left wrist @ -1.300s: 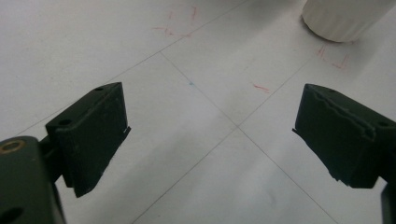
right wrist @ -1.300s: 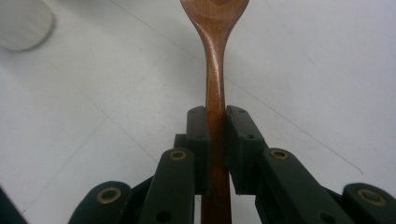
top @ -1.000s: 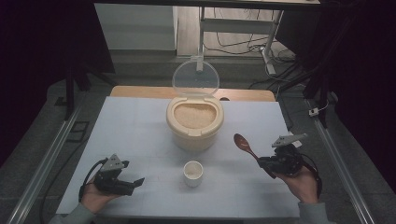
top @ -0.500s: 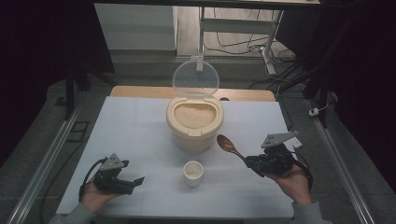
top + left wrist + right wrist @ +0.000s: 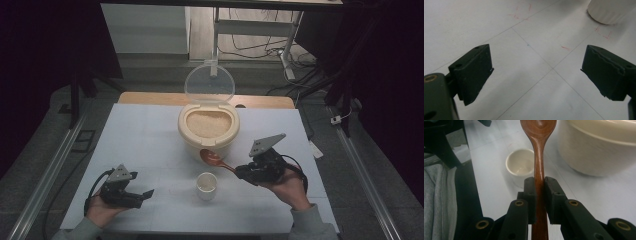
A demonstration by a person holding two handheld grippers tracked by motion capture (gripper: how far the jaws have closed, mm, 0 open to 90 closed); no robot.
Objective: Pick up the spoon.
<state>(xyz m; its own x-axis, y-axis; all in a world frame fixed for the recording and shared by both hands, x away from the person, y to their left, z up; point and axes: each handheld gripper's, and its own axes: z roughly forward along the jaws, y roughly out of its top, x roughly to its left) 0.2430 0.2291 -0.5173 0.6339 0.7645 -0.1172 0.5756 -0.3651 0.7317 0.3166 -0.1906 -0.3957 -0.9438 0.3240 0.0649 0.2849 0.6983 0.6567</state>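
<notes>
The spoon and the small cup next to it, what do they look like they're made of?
The reddish-brown spoon, clamped in the right tongs, looks like wood with a smooth lacquered finish: warm brown, with a soft sheen on the bowl and handle. The small cream-white cup looks like glazed ceramic, judging by its thick rounded rim and faint gloss, though plastic can't be ruled out.

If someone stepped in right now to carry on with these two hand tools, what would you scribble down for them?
Right gripper: shut on the wooden spoon by its handle, bowl empty, held in front of the rice container.
Left gripper: open, holding nothing, low over the table at the near left.
Rice container: lid up, full of rice.
Small cup: empty, in front of the container.
Done: spoon picked up, lid open.
Left, probably: scoop rice and tip it into the cup.
</notes>
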